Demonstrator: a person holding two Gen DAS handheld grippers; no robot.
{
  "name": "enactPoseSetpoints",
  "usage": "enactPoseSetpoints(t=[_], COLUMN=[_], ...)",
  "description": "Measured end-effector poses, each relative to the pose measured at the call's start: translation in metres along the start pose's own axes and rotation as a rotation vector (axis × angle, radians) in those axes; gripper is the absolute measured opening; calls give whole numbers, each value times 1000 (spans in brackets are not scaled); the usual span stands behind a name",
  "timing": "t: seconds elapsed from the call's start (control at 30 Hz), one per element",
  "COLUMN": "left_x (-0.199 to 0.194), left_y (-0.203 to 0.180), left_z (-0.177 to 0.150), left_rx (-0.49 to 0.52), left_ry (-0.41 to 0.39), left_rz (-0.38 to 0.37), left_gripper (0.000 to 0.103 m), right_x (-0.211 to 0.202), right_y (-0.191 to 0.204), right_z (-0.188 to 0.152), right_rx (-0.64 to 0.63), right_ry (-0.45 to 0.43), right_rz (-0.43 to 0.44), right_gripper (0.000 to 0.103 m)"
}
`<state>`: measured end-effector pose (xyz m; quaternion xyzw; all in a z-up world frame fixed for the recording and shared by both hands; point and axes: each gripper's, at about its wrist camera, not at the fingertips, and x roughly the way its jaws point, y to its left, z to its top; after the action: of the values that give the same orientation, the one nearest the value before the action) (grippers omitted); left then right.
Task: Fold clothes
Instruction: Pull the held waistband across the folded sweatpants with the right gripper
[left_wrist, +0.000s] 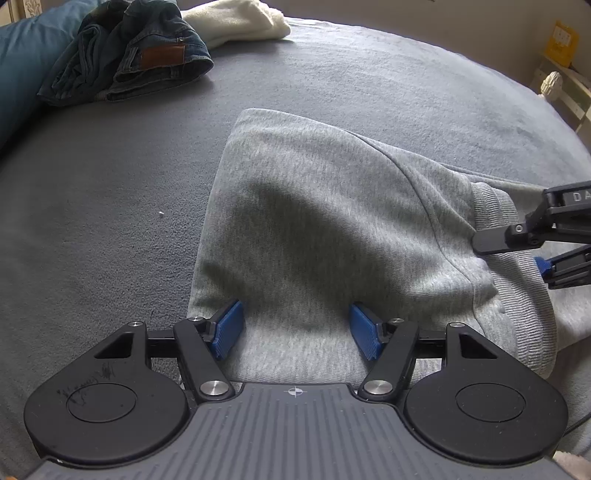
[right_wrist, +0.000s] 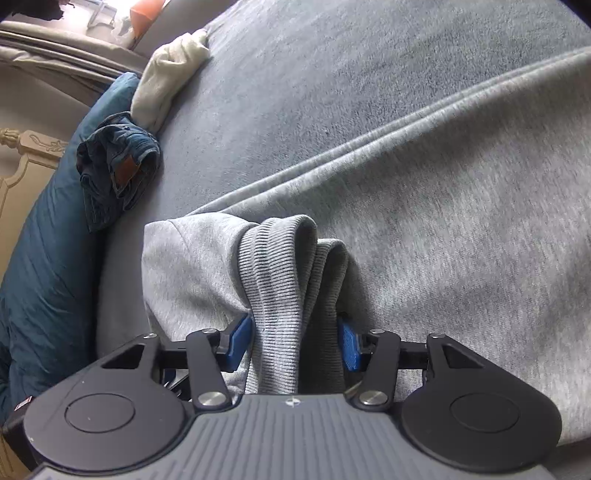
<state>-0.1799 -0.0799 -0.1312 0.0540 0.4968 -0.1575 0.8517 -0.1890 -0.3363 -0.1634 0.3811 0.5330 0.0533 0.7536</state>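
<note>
You are working a grey sweatshirt that is lying on the bed, and as far as these views show it is lying partly folded: one portion is doubled over the rest, giving a neat slanted edge on the side toward the pillow, while the ribbed hem is bunching up at your right tongs. Those right tongs are standing part-way apart with the gathered ribbing sitting between the blue pads; whether they are truly biting the cloth I cannot tell, since a gap is showing on the right pad's side. Your left tongs are spread wide, hovering low over the near edge of the folded panel and gripping nothing. Judging by this, the garment is somewhere mid-fold: at least one fold is lying in place, yet the loose ribbed end and the long stretch of grey running off to the right are suggesting more folding is remaining. The fabric is looking like soft, thick, heathered fleece, likely to slump and crease where it is bunched. Farther up the bed, crumpled jeans and a cream garment are lying beside the pillow, neither looking folded flat.
</note>
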Motion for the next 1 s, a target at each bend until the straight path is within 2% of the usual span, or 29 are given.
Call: enactPoseSetpoints(t=[0.07,0.13,0.2,0.23,0.27,0.33,0.43,0.53,0.6,0.67,0.73,0.77,0.8,0.9,1.0], left_x=[0,-1,0,0,0,0,0,0,0,1,1,1,0,-8,-26], left_y=[1,1,1,1,0,0,0,0,0,-1,-1,-1,-1,1,9], left_z=[0,0,0,0,0,0,-1,0,1,1,2,2,2,5,8], left_rx=[-1,-3,-5,-5,-5,-4,0,0,2,4,4,3,1,-17,-59], left_ry=[0,1,2,2,3,2,1,3,7,8,8,9,13,12,-37], left_rz=[-2,-3,-3,-2,-1,0,0,0,3,6,9,10,12,26,24], left_gripper=[65,65,65,65,66,66,66,66,66,66,67,67,66,66,66], right_x=[2,4,0,-4,-6,-2,5,10,13,19,20,21,21,17,8], right_y=[1,1,7,11,14,21,18,14,10,6,5,5,5,10,14], right_z=[1,2,1,1,1,2,3,2,1,0,0,0,0,0,3], right_rx=[15,29,15,9,0,-42,-35,-21,-6,22,34,40,43,41,33], right_ry=[-1,-1,-15,-20,-23,-19,-6,1,3,3,-6,-10,-15,-22,-26], right_rz=[3,5,44,82,105,60,34,19,18,29,47,56,61,53,60], right_gripper=[63,60,41,37,37,37,38,42,49,51,48,36,31,25,24])
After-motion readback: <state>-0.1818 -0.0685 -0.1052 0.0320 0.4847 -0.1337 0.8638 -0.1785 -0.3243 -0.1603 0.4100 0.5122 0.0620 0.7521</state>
